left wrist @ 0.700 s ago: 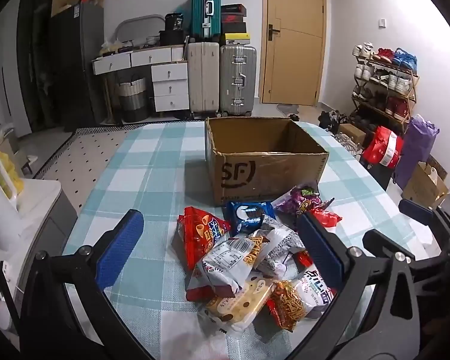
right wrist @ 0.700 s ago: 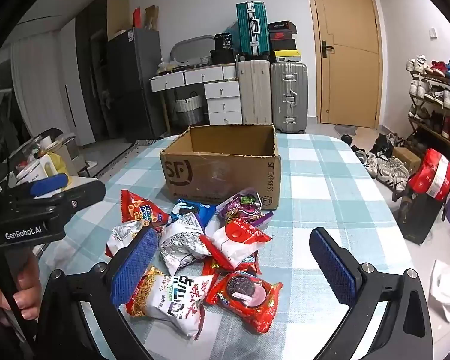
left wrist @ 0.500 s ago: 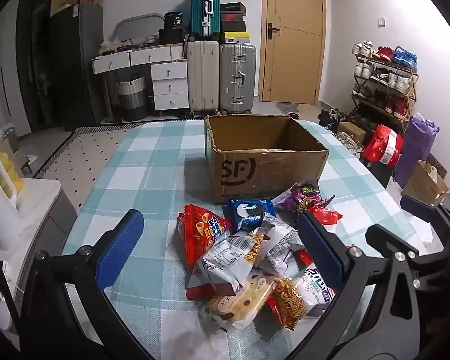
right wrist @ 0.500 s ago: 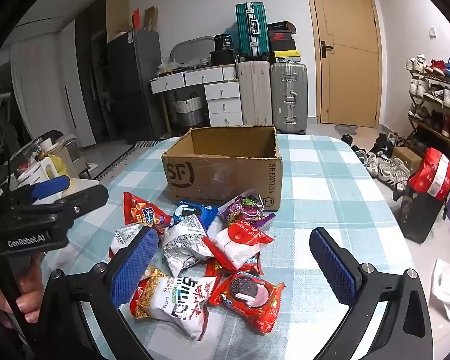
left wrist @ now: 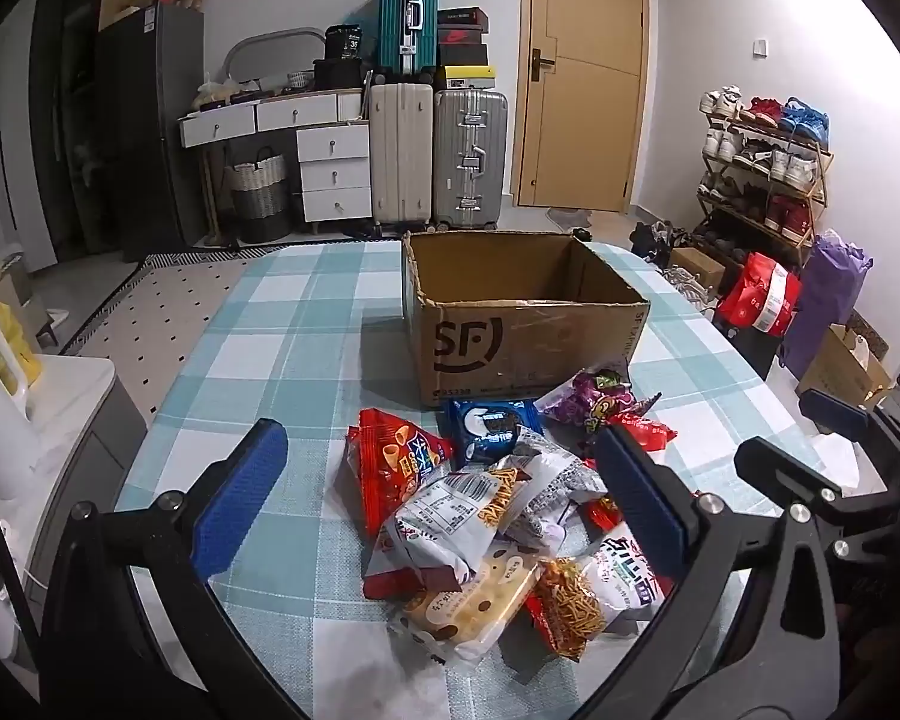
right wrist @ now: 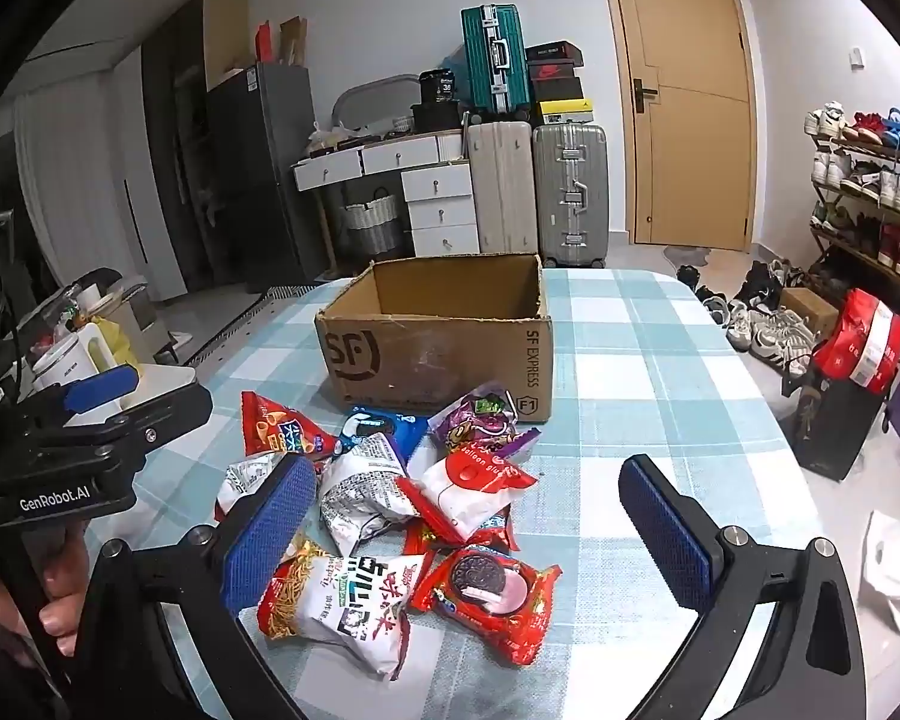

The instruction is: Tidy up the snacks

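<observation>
This is a lived-in room of a home, used partly for storage. A wooden door point(left wrist: 582, 75) stands in the far wall, with a tiered shoe rack point(left wrist: 762, 180) full of sneakers along the right wall. Three suitcases point(left wrist: 438, 156) are stacked beside a white chest of drawers point(left wrist: 335, 171), a woven laundry basket point(left wrist: 259, 192) under the desk beside it. A table under a checked tablecloth point(left wrist: 282, 348) fills the foreground, over a tiled floor point(left wrist: 162, 312).

My left tool point(left wrist: 444, 498) hangs with its blue pads spread wide and nothing between them. My right tool point(right wrist: 468, 531) gapes just as wide (my left hand point(right wrist: 54, 594) grips its handle).
</observation>
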`<state>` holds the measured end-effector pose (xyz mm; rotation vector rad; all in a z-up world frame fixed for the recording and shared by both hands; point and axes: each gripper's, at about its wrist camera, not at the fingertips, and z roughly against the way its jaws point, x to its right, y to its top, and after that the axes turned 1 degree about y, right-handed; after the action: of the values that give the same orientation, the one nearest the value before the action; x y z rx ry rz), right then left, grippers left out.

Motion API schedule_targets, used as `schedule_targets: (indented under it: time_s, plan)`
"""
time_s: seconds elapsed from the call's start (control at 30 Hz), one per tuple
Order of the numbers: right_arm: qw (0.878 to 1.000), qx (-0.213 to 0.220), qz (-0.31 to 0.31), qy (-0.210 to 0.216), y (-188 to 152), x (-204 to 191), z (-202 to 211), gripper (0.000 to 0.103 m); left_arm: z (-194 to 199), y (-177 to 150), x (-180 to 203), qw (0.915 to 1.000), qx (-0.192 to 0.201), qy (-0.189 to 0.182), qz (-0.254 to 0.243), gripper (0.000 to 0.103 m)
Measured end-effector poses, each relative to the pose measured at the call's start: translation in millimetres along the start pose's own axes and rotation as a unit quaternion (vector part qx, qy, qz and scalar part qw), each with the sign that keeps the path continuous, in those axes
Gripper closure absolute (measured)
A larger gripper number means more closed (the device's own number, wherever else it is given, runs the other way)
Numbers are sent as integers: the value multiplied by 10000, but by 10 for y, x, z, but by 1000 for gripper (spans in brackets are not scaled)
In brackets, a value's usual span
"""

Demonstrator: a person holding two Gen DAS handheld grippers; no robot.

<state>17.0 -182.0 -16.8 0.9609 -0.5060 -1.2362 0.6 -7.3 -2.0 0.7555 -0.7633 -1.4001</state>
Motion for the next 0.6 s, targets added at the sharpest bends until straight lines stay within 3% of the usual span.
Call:
schedule_targets:
  time_s: [0.6]
  plan:
    - [9999, 25, -115, 16, 12, 15, 22, 0, 72, -28, 12, 9999, -78, -128, -53, 1]
